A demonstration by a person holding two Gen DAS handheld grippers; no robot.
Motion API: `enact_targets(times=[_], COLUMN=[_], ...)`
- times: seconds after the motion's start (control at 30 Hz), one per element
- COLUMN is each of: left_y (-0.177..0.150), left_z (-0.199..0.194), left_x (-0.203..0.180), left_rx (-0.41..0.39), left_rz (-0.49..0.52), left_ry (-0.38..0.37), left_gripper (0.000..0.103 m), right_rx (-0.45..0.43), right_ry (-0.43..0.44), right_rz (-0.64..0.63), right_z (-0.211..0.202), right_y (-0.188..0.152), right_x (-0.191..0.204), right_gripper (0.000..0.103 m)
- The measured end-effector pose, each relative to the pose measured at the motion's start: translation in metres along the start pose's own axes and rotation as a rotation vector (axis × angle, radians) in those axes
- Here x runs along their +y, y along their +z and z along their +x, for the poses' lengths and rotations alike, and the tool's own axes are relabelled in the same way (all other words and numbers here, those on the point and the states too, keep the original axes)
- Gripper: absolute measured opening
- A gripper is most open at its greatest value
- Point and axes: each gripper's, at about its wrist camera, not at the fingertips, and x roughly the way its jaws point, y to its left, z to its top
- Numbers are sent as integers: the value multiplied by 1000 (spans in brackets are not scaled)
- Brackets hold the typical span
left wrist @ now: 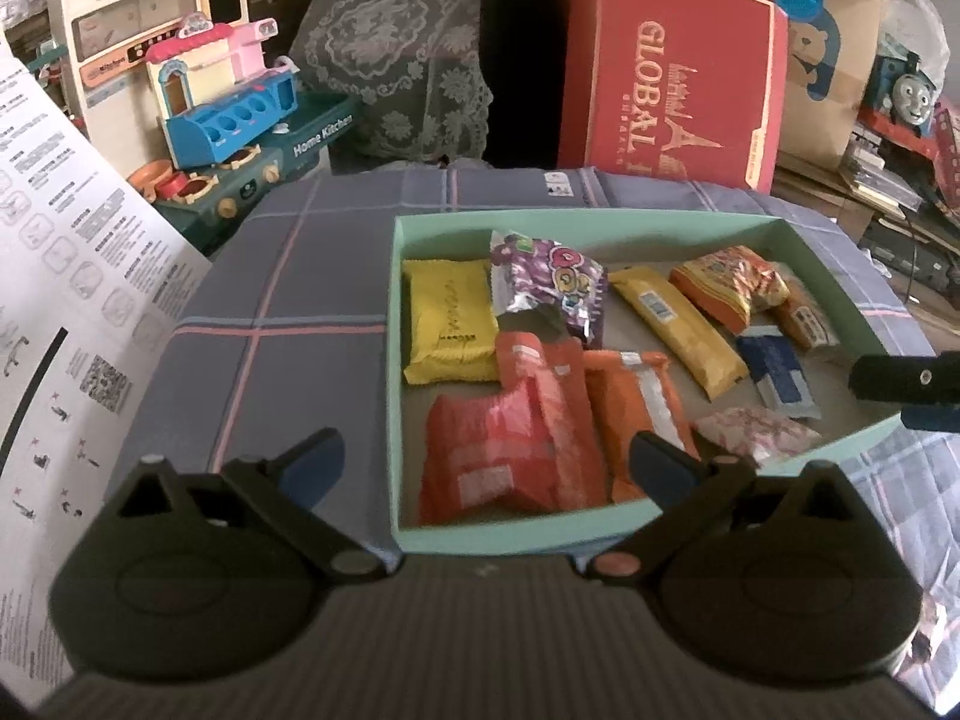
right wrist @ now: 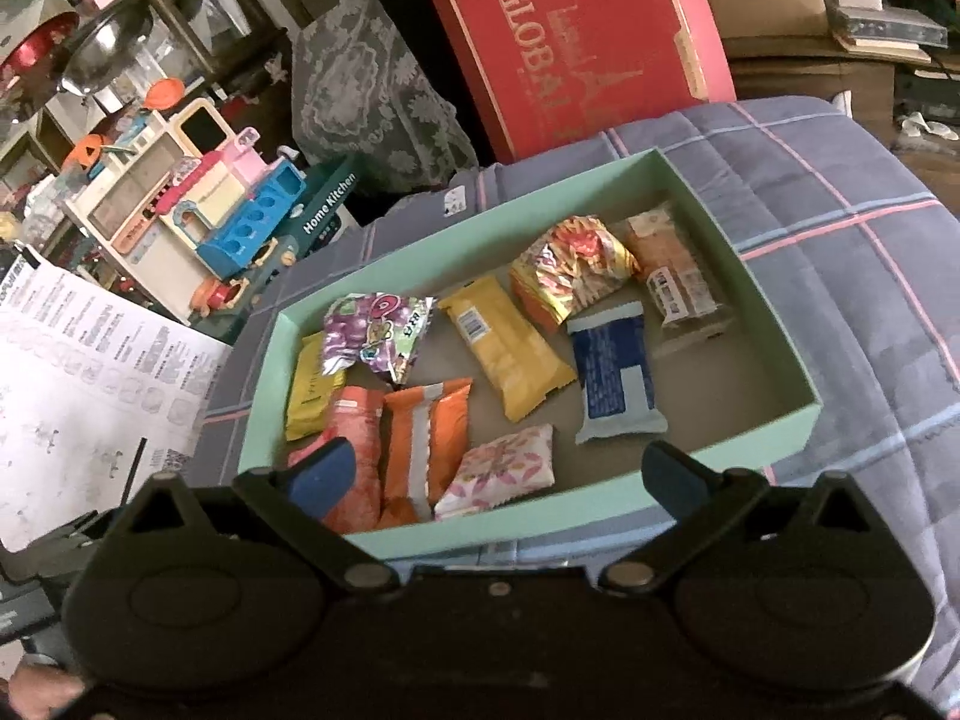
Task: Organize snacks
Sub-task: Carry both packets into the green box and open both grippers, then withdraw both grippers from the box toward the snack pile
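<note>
A mint-green box point(left wrist: 600, 221) point(right wrist: 510, 531) on a plaid cloth holds several snack packs: a yellow pack point(left wrist: 447, 319) point(right wrist: 309, 393), a purple foil pack point(left wrist: 549, 276) point(right wrist: 375, 336), a red pack point(left wrist: 513, 438), an orange pack point(right wrist: 426, 438), a long yellow bar point(left wrist: 678, 324) point(right wrist: 507, 354), a blue pack point(left wrist: 777, 378) point(right wrist: 618, 384), a pink flowered pack point(right wrist: 501, 471) and an orange crinkled pack point(right wrist: 573, 267). My left gripper point(left wrist: 486, 465) is open and empty above the box's near left part. My right gripper point(right wrist: 498, 474) is open and empty over the near rim; its finger shows at the right edge of the left wrist view point(left wrist: 900, 381).
The plaid cloth point(left wrist: 288, 312) point(right wrist: 840, 228) covers the surface. A white printed sheet point(left wrist: 72, 312) point(right wrist: 78, 378) lies at the left. A toy kitchen set point(left wrist: 228, 114) point(right wrist: 240, 222), a lace cushion point(left wrist: 396, 72) and a red box point(left wrist: 672, 72) point(right wrist: 570, 42) stand behind.
</note>
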Motion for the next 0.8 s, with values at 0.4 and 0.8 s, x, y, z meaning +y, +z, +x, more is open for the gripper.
enact_targets(times=[0.4, 0.8], left_y=[-39, -88], left_z=[-23, -19], left_x=[-20, -35], left_rx=[56, 166], left_rz=[22, 66], left_ry=[-29, -49], left_gripper=[103, 103], right_rx=[4, 36], right_ry=[-8, -64], right_rz=[39, 55], right_z=[-39, -49], right_y=[-37, -87], right_x=[-25, -54], right_gripper=[103, 103])
